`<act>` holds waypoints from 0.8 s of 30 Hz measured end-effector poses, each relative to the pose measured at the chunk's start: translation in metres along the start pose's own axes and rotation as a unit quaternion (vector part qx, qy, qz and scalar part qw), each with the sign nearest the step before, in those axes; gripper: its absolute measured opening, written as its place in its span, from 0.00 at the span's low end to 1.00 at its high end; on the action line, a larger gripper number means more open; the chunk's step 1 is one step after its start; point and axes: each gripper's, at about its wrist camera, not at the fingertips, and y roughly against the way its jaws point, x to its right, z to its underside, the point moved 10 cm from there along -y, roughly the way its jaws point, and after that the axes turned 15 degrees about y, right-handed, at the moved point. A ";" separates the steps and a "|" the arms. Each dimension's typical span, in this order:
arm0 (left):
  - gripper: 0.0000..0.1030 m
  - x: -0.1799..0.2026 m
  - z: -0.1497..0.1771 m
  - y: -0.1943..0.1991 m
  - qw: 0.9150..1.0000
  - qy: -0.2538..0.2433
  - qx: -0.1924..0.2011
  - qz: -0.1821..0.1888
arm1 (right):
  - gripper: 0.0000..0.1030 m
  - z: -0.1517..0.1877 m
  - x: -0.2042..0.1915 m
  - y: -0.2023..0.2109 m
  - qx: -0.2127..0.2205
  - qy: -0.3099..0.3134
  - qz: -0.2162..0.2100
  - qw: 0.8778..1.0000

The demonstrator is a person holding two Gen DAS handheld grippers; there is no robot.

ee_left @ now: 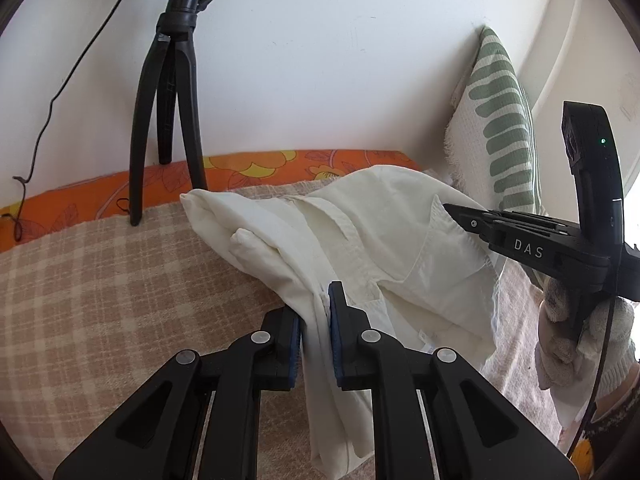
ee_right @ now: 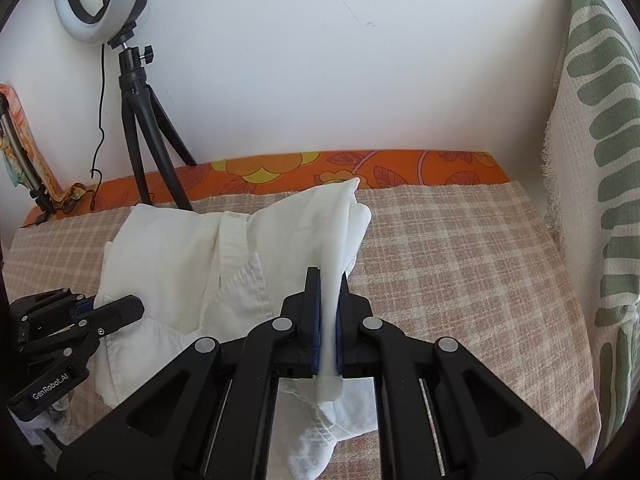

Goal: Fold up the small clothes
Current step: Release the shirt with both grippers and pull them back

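A small cream-white garment (ee_left: 384, 240) lies crumpled on a beige checked cloth (ee_left: 100, 280). My left gripper (ee_left: 316, 320) is shut on a bunched edge of the garment at its near left side. My right gripper (ee_right: 330, 320) is shut on another fold of the garment (ee_right: 180, 264) and holds it lifted off the cloth. The right gripper also shows in the left wrist view (ee_left: 452, 209), at the garment's right side. The left gripper shows at the lower left of the right wrist view (ee_right: 132, 308), touching the garment's left edge.
A black tripod (ee_left: 168, 120) with a ring light (ee_right: 100, 0) stands at the back left on an orange floral sheet (ee_right: 360, 168). A green-and-white patterned cushion (ee_right: 600, 200) leans upright on the right. A white wall (ee_left: 320, 60) is behind.
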 end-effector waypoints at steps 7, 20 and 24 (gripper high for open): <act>0.48 -0.015 0.008 0.007 1.000 0.005 -0.024 -0.019 | 0.67 0.009 0.022 0.004 -0.007 -0.029 0.039 0.999; 0.69 -0.013 0.008 0.052 0.999 -0.013 0.010 -0.052 | 0.84 -0.002 -0.005 0.058 0.034 -0.021 0.046 0.998; 0.69 -0.010 0.009 0.072 0.999 -0.011 0.019 -0.049 | 0.84 0.001 -0.014 0.079 0.041 -0.018 0.054 0.998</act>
